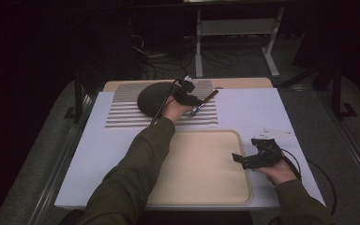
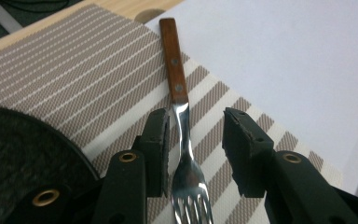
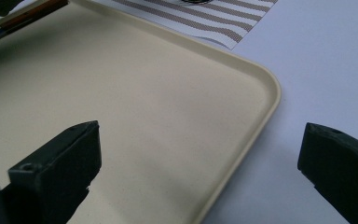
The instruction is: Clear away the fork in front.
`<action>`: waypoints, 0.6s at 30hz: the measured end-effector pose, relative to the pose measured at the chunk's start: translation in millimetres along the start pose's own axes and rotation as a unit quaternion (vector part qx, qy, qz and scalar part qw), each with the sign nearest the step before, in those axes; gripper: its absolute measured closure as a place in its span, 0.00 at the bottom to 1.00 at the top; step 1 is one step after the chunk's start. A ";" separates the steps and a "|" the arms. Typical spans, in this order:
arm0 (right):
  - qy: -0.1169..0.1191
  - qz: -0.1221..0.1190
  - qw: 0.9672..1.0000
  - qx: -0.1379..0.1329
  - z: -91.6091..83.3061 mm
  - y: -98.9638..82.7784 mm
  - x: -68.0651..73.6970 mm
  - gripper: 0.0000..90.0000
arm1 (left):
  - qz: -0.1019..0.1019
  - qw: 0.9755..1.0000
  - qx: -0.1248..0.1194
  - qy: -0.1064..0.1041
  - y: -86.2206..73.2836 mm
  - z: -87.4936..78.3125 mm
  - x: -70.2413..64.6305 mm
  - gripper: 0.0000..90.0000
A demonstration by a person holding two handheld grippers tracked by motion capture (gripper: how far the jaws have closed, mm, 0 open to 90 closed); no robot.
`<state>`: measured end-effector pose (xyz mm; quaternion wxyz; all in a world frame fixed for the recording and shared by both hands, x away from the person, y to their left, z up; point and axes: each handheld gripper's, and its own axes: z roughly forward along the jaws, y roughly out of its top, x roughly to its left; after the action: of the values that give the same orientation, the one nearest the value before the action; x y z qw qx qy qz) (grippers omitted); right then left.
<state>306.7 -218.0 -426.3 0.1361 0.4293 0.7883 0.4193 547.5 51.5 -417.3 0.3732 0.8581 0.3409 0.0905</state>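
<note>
The fork (image 2: pixel 182 140) is seen lying on the striped placemat (image 2: pixel 74 74) near the table's far edge, beside a dark round plate (image 2: pixel 18 158). It lies between the jaws of the left claw (image 2: pixel 193 140), which are parted and not pressing it. The right claw (image 3: pixel 200 158) is held wide open over the cream tray's (image 3: pixel 242 140) right rim.

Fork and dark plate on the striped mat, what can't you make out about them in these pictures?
- Fork: left gripper view, tine tips cut off by the bottom edge; whether the left gripper pads touch its neck is unclear.
- Fork, high view: mostly hidden by the hand and gripper.
- Dark plate: left gripper view, cut off by the left edge, partly behind the jaw; high view, too dark for detail.
</note>
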 end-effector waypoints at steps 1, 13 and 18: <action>0.000 0.000 1.000 0.000 0.0 0.0 0.0 0.00 | 0.000 1.000 0.000 0.001 0.6 1.0 0.0 0.68; 0.002 0.000 1.000 -0.001 -0.2 0.1 0.7 0.00 | -0.007 1.000 -0.005 0.010 6.9 17.1 -0.8 0.68; 0.003 0.000 1.000 -0.001 -0.3 0.1 0.5 0.00 | -0.005 1.000 0.003 0.014 8.4 24.5 -1.1 0.70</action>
<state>306.2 -217.8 -425.9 0.1345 0.4283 0.7880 0.4214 561.0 32.5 -428.5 0.3665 0.8559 0.3508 0.1001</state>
